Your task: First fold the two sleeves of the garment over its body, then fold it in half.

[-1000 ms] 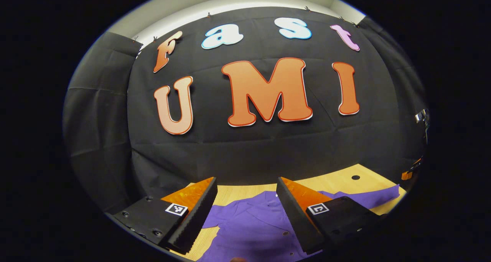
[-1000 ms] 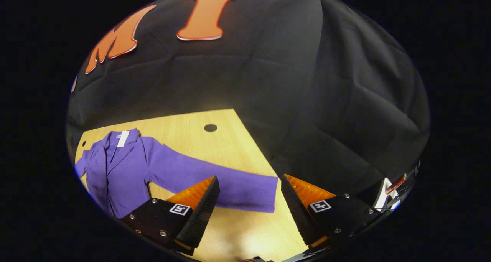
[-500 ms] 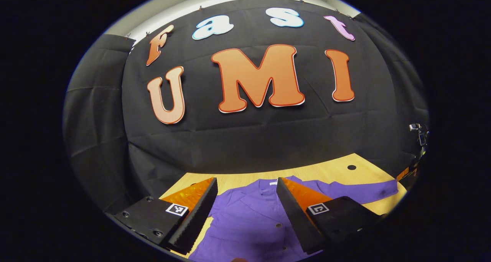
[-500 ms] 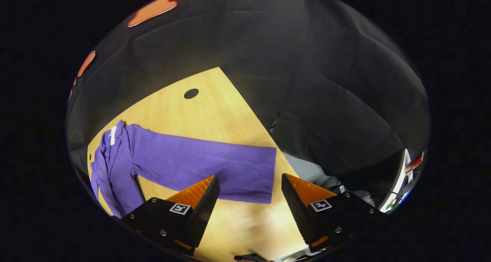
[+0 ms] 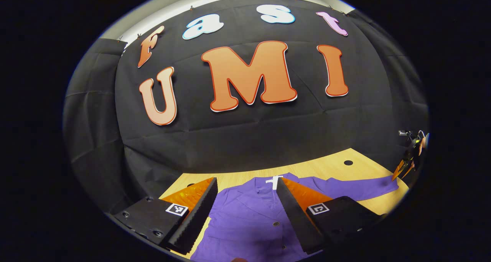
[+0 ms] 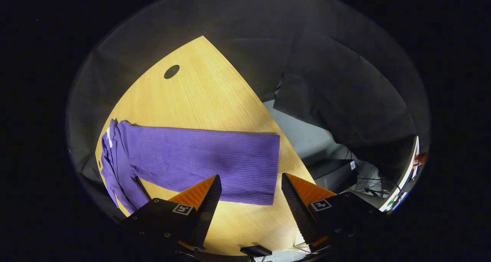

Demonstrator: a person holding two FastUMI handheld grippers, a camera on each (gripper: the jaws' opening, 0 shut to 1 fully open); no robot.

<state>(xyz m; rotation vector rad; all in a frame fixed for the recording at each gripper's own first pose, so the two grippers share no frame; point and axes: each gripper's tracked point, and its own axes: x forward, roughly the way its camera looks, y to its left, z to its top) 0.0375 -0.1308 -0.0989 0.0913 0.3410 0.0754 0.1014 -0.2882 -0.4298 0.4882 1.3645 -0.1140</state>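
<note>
Lying flat on the light wooden table [image 6: 215,85], the purple button-front jacket [image 5: 249,219] has its collar and white neck label [image 5: 274,181] toward the far black cloth wall [image 5: 245,139], so its body runs near to far, while one long sleeve [image 6: 203,164] stretches out sideways to the right, across that axis, with its cuff close to the table's right edge. In the left gripper view, the left gripper [image 5: 245,212] hangs above the jacket's chest, pointing toward the far wall, its two fingers well apart and holding nothing, with the buttoned front showing between them. The right gripper [image 6: 249,212] is tilted down over the near edge of the sleeve's cuff end, its fingers likewise spread wide and empty; whether they touch the cloth cannot be told. In the left gripper view the right gripper also shows small at the far right, above the cuff. A round dark hole [image 6: 171,71] sits in the tabletop beyond the sleeve.
</note>
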